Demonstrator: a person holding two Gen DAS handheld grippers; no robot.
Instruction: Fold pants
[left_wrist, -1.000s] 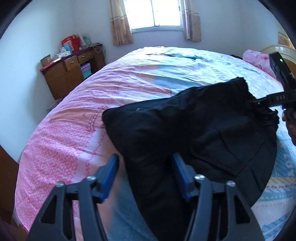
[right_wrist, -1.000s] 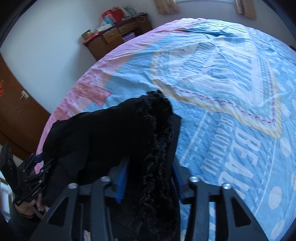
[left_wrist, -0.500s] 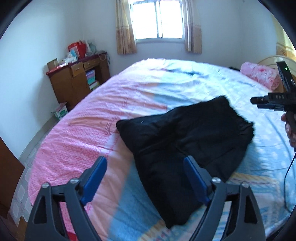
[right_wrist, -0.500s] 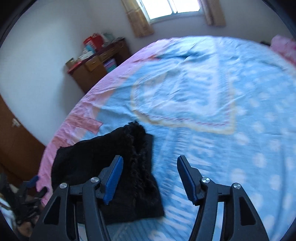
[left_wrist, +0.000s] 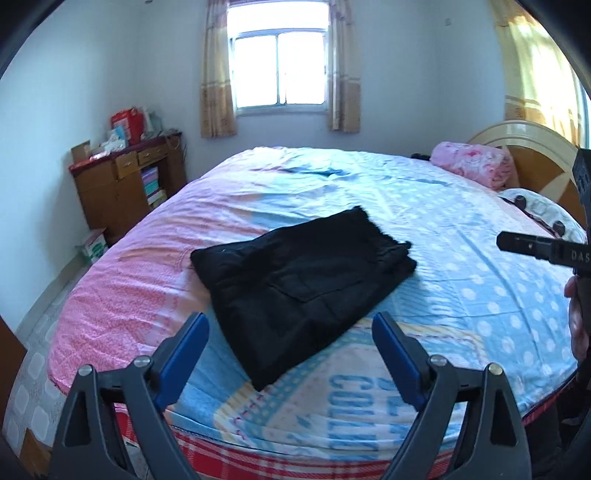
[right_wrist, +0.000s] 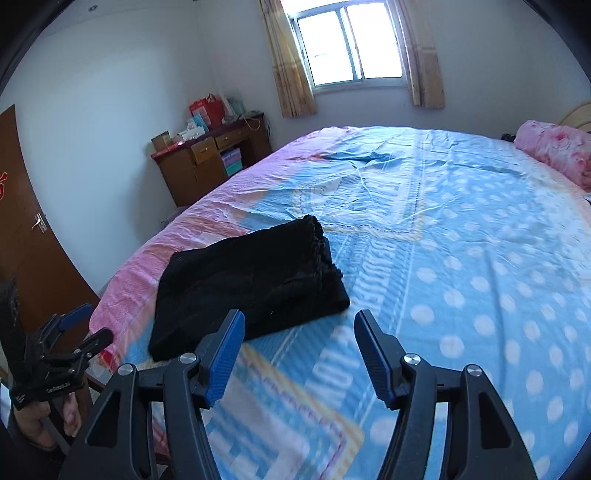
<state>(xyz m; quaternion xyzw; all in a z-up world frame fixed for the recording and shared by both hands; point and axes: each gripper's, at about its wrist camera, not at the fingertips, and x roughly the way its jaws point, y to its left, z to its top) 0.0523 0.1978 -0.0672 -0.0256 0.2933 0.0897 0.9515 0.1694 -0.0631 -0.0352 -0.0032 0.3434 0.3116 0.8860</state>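
While you are holding both tongs back from the bed with their jaws spread wide and nothing between them, the left tongs (left_wrist: 290, 354) are hanging above the near edge of the mattress and pointing at the pants (left_wrist: 301, 286), and the right tongs (right_wrist: 299, 354) are sitting a little to the right of the bundle, well clear of the cloth. Your left hand (right_wrist: 48, 417) is wrapping the grip at a low, roughly level angle, and your right hand (left_wrist: 576, 321) is showing only at the frame edge, so its exact wrist angle is hard to read. Those pants are lying folded into a compact dark rectangle on the bed (left_wrist: 461, 258), near its foot, straddling the pink and blue parts of the cover, with the gathered waistband (right_wrist: 318, 243) at the far right end. Judging by the drape, you are dealing with soft, limp, fairly light fabric that is going to sag and unfold if pinched by one layer only; it is not looking slippery or fragile. If another fold or a shift is wanted, you are best taking the thick stacked corners, one per tongs, biting through all layers. Beyond the bundle, a pink pillow (left_wrist: 469, 164) is resting by the headboard.
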